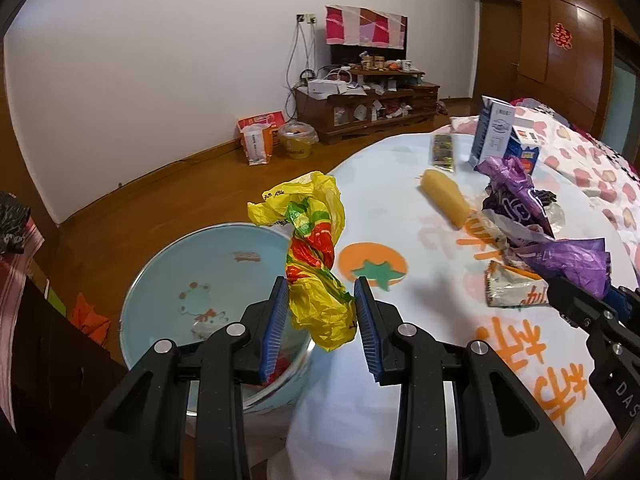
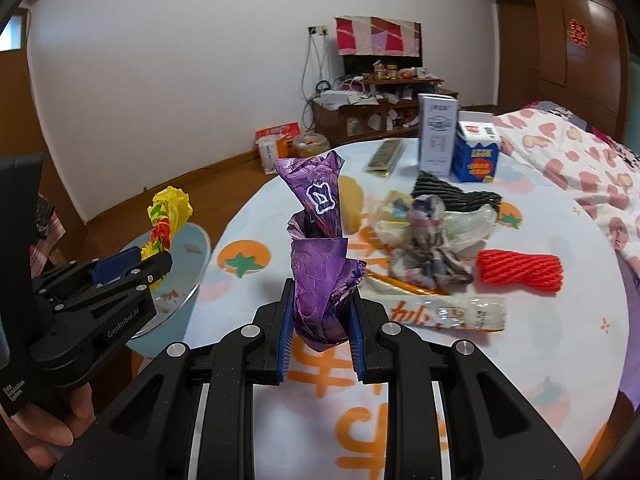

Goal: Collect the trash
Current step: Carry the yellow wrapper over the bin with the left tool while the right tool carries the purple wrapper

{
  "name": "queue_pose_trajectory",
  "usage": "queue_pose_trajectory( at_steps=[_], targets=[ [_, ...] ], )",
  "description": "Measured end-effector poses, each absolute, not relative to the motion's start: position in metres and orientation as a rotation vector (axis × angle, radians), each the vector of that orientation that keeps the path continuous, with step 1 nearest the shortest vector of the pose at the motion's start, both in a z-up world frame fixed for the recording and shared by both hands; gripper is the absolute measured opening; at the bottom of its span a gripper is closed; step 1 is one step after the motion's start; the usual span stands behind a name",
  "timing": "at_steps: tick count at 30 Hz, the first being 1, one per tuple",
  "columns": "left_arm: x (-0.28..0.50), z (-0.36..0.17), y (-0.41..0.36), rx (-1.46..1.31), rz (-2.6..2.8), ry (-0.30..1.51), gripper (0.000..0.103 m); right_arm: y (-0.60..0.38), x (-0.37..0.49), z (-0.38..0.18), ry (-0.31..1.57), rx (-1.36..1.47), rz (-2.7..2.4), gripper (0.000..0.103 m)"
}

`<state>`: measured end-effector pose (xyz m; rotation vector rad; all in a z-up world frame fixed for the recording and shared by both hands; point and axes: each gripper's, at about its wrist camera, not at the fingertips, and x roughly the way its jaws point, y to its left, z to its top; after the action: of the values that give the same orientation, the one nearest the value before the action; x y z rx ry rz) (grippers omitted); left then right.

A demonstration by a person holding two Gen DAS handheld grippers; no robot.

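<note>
The left gripper (image 1: 320, 312) clamps a yellow plastic bag (image 1: 316, 256); at its three o'clock, the right gripper (image 2: 320, 320) clamps a purple wrapper (image 2: 320, 264).

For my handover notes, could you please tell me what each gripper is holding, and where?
Left gripper: crumpled yellow plastic bag, pinched near its lower end. Right gripper: crumpled purple foil wrapper, near its bottom.

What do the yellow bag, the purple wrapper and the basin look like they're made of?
Yellow bag: thin plastic film, glossy, crumpled and twisted, printed red and green. Purple wrapper: probably foil-lined plastic, with sharp creases and a metallic sheen. Basin: hard and smooth with a painted pattern and a thin shiny rim, so perhaps enamelled metal, though plastic can't be ruled out.
</note>
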<state>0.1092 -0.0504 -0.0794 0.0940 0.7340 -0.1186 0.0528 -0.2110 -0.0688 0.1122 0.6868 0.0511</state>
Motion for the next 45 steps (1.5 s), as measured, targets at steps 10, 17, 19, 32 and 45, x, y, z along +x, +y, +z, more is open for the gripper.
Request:
queue_pose_trajectory(
  at_steps=[10, 17, 19, 32, 45],
  targets=[
    [0.107, -0.082, -0.019, 0.089, -0.057, 0.747, 0.035, -0.178, 0.06, -0.073, 0.709, 0.077, 0.118, 0.024],
    [0.11, -0.083, 0.003, 0.069, -0.005, 0.749, 0.035, -0.152, 0.067, -0.075, 0.731, 0.064, 0.169, 0.024],
    [0.111, -0.083, 0.011, 0.058, 0.01, 0.749, 0.035, -0.143, 0.069, -0.074, 0.732, 0.051, 0.184, 0.024],
    [0.115, -0.086, 0.05, 0.017, 0.073, 0.752, 0.035, -0.099, 0.086, -0.077, 0.751, 0.014, 0.252, 0.024],
    [0.123, -0.096, 0.08, -0.026, 0.111, 0.774, 0.035, -0.059, 0.109, -0.086, 0.791, -0.015, 0.305, 0.024]
  ],
)
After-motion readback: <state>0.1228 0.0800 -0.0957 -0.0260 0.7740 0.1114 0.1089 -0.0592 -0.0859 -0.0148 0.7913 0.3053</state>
